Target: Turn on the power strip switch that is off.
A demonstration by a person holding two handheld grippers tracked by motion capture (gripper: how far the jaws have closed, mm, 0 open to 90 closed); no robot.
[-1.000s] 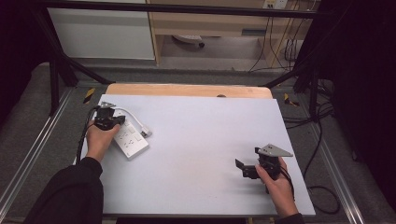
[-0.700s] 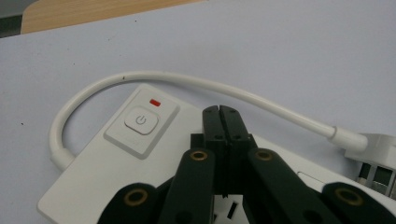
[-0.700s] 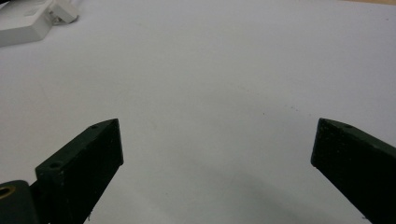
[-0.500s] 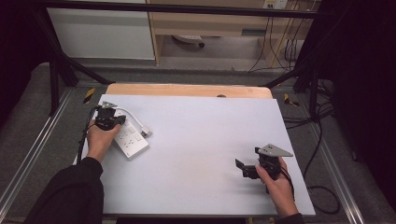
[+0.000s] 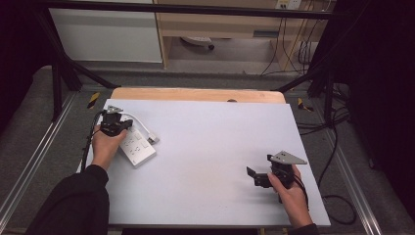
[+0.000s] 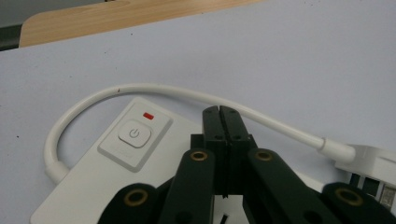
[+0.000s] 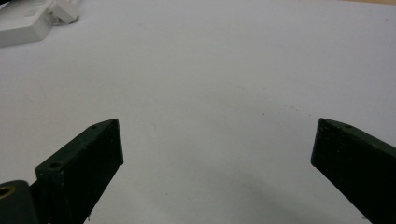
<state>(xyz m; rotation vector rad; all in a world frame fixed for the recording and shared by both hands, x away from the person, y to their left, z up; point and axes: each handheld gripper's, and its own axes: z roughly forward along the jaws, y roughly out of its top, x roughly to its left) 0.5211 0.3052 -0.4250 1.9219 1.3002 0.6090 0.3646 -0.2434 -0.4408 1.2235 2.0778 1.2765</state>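
Left tongs [image 6: 219, 116] clenched over power strip [image 6: 116, 182]; right tongs [image 7: 215, 154] released above table [image 5: 210, 147]

Only sign you can read is the power symbol on the power strip's [image 6: 112, 186] switch button [image 6: 134, 133], no text anywhere else.

A pale grey-white counter [image 5: 215, 156] lies under the high view, its far edge a strip of light wood [image 5: 195, 94]. Grey carpeted floor [image 5: 29, 127] surrounds it, crossed by metal rails [image 5: 44, 142] at left and right. Black frame bars [image 5: 186, 8] run across the top and slant down at both sides. Beyond stand a white cabinet [image 5: 105, 34] and a wooden shelf unit [image 5: 220, 24]. Dark cables [image 5: 298, 49] hang at the back right and coil on the floor. The room's edges fall into shadow.
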